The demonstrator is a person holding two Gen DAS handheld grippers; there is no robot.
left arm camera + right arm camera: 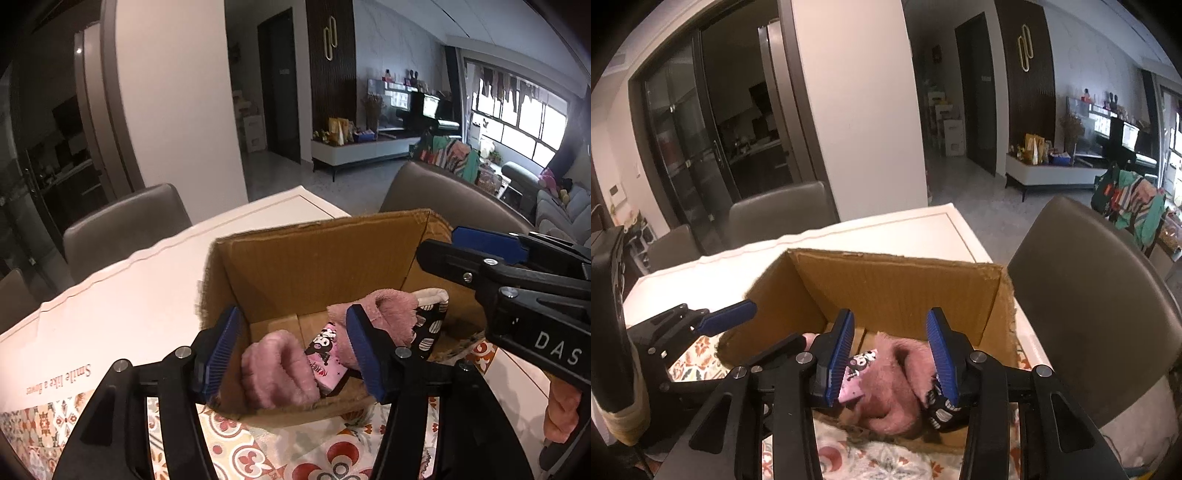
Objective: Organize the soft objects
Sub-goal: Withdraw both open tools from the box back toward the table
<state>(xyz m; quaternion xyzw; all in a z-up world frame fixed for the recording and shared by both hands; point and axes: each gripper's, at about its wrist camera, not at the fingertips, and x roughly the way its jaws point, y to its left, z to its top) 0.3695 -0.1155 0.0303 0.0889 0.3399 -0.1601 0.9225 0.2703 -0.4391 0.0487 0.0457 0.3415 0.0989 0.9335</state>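
Note:
An open cardboard box stands on the table. Inside lie a pink fluffy soft item, a pink cartoon-print pouch and a black-and-white patterned piece. My left gripper is open over the box's near edge, its fingers either side of the pink items, not touching them. My right gripper is open above the pink soft item. It also shows in the left wrist view over the box's right side. The left gripper shows in the right wrist view.
The table carries a patterned floral cloth and a white sheet. Grey chairs stand around the table. A living room with a TV unit lies beyond.

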